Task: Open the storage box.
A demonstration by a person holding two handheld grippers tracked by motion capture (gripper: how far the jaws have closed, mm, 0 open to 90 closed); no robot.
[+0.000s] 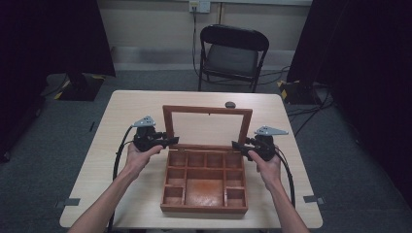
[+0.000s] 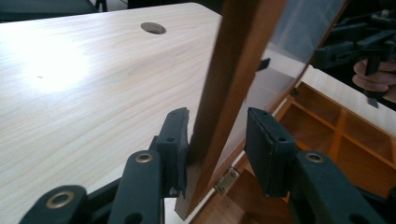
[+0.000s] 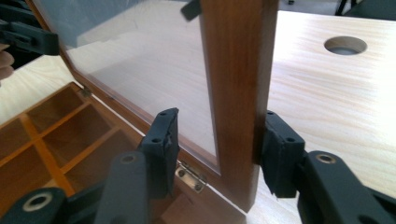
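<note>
A brown wooden box (image 1: 204, 209) with several empty compartments sits on the table, its glass-paned lid (image 1: 207, 109) standing upright. My left gripper (image 1: 172, 141) straddles the lid's left side. In the left gripper view the lid frame (image 2: 238, 70) stands between the jaws of my left gripper (image 2: 217, 119): the left pad (image 2: 175, 140) touches the wood and the right pad stands off. My right gripper (image 1: 235, 144) straddles the lid's right side. In the right gripper view the frame (image 3: 238, 70) touches the right pad (image 3: 278, 154) of my right gripper (image 3: 222, 116), and a gap shows at the left pad.
The light wooden table (image 1: 131, 111) has a round cable hole (image 1: 230, 104) behind the lid. A black folding chair (image 1: 233, 53) stands beyond the far edge. Small metal hinges (image 3: 189, 176) join lid and box. Cables trail from both grippers toward the near edge.
</note>
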